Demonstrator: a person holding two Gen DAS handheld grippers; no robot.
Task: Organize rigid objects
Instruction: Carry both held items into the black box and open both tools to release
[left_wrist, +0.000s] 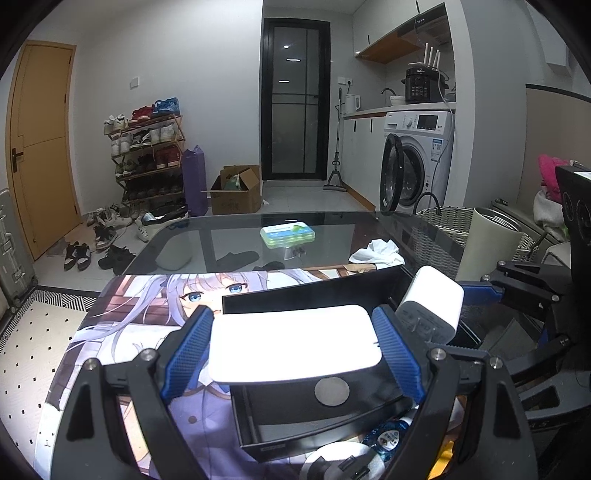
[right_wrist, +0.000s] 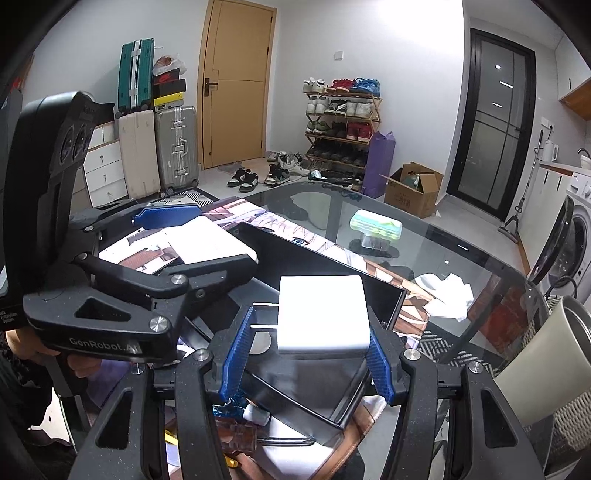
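Observation:
My left gripper (left_wrist: 291, 332) is shut on a flat white rounded box (left_wrist: 295, 343), its blue pads pressing both short sides. It hangs over an open black tray (left_wrist: 314, 291) on an anime-print mat (left_wrist: 147, 314). My right gripper (right_wrist: 310, 321) is shut on a chunky white power adapter (right_wrist: 323, 314), held above the same black tray (right_wrist: 314, 251). In the left wrist view the adapter (left_wrist: 432, 299) shows at the tray's right edge. In the right wrist view the left gripper (right_wrist: 207, 240) and its flat box (right_wrist: 210, 243) sit at the left. A grey round disc (left_wrist: 331, 392) lies inside the tray.
On the glass table (left_wrist: 229, 236) beyond the mat lie a green-and-white pack (left_wrist: 288, 234) and a crumpled white tissue (left_wrist: 376, 253). A wicker basket (left_wrist: 443, 221) stands to the right. A blue-labelled bottle (left_wrist: 388, 437) and an amber-handled tool (right_wrist: 236, 432) lie in front of the tray.

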